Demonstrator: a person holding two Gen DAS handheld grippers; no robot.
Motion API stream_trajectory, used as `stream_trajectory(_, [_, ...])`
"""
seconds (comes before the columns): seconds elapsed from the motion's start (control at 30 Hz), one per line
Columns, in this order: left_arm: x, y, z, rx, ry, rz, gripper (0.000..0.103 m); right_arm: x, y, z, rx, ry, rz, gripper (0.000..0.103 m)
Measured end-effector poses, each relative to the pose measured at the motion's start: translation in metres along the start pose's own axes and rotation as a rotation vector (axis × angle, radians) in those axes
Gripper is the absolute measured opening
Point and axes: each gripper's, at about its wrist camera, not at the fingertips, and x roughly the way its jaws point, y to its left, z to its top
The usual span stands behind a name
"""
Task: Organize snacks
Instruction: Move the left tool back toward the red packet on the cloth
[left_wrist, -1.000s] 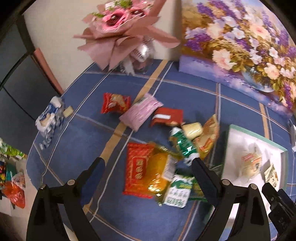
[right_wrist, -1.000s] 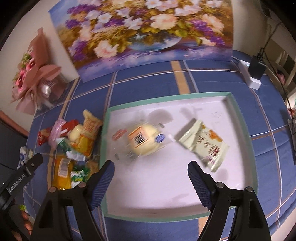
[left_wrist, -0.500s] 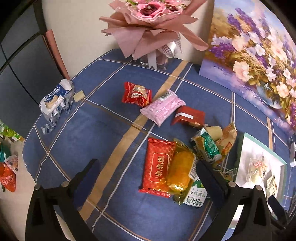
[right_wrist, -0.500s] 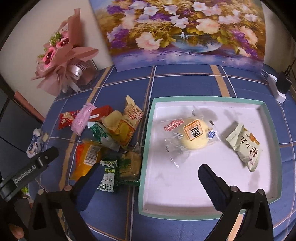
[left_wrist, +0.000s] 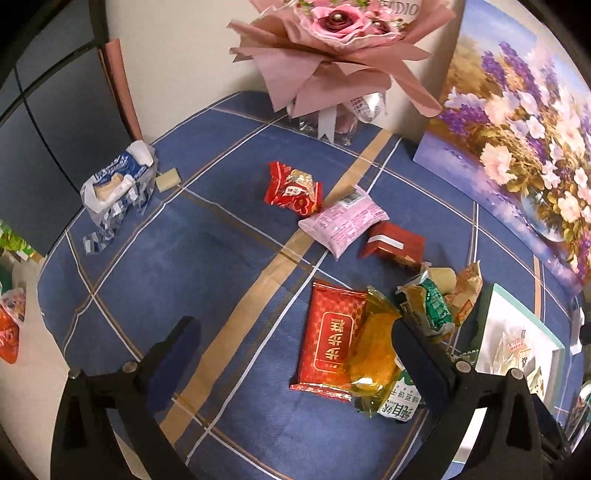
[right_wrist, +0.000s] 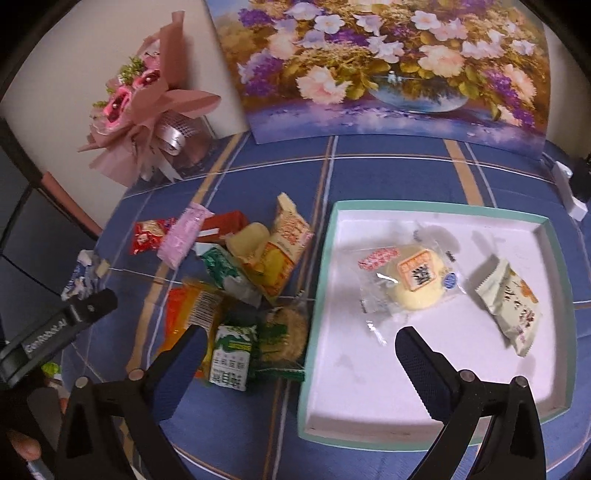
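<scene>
Several snack packs lie in a heap on the blue cloth: a flat red pack (left_wrist: 328, 341), an orange-yellow pack (left_wrist: 373, 350), a green-white biscuit pack (right_wrist: 231, 356), a pink pack (left_wrist: 341, 223) and a red candy wrapper (left_wrist: 293, 188). A white tray with a teal rim (right_wrist: 317, 295) holds a clear-wrapped yellow bun (right_wrist: 417, 284) and a pale green packet (right_wrist: 511, 306). My left gripper (left_wrist: 291, 332) hangs open above the cloth, just left of the heap. My right gripper (right_wrist: 299, 341) is open over the tray's left rim, nothing between its fingers.
A pink bouquet in a glass vase (left_wrist: 332, 55) and a flower painting (right_wrist: 388, 66) stand along the back wall. A crumpled blue-white wrapper (left_wrist: 118, 184) lies near the table's left edge. A white power strip (right_wrist: 570, 192) sits at the far right.
Both grippers have opened wider and shifted left: the heap now sits right of the left gripper, and the right gripper stands over the tray's left rim instead of its middle.
</scene>
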Motion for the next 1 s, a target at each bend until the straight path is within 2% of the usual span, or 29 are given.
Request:
stream_trajectory(0.1, [0.004,0.004,0.0,-0.018,0.011,0.002,0.103,0.005,0.001,0.0,0.012,0.013,-0.005,0.102])
stream_trajectory(0.23, [0.014,0.006,0.0,-0.037,0.04,0.002,0.103,0.017,0.001,0.001,0.011,0.046,-0.031,0.095])
stream_trajectory(0.6, [0.045,0.005,0.001,-0.073,0.125,-0.031,0.103,0.045,0.008,0.002,0.014,0.099,-0.041,0.095])
stream_trajectory(0.77, [0.059,0.017,0.004,-0.119,0.151,-0.038,0.103,0.053,0.028,0.0,-0.016,0.114,-0.018,0.095])
stream_trajectory(1.0, [0.072,0.038,0.005,-0.193,0.169,-0.029,0.103,0.058,0.069,0.003,-0.084,0.093,0.04,0.094])
